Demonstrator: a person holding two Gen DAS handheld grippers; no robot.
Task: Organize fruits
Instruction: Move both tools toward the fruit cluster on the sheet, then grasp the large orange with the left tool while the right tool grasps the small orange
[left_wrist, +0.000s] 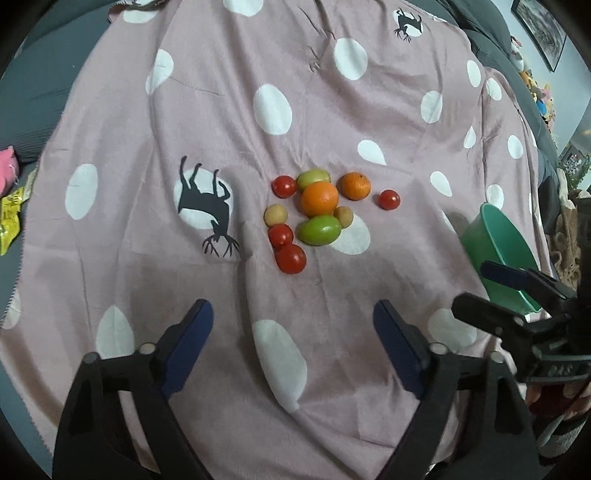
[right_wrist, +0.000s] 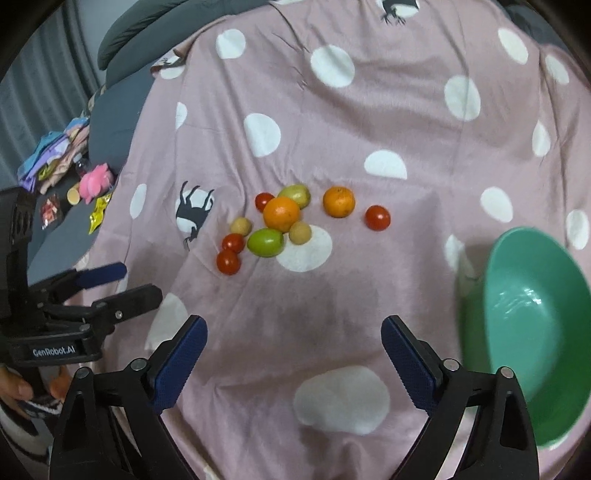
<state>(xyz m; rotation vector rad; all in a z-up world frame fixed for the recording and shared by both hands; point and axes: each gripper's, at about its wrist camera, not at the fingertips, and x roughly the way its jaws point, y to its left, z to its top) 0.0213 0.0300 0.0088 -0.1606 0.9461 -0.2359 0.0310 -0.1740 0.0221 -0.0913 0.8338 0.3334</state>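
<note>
Fruits (right_wrist: 284, 221) lie clustered on the cloth (right_wrist: 332, 110), none yet in the bowl (right_wrist: 535, 314) at right. Left gripper (left_wrist: 293, 332) and right gripper (right_wrist: 293, 343) hang wide and empty short of the pile, presumably poised for a first pick.

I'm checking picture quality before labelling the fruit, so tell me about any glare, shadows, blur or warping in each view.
Left wrist view: strong fisheye bending with dark corners; the fruit pile is sharp, the right gripper at the edge slightly blurred. Right wrist view: same warping; glare streaks inside the green bowl, a soft dark shadow on the pink cloth ahead of the fingers.
</note>
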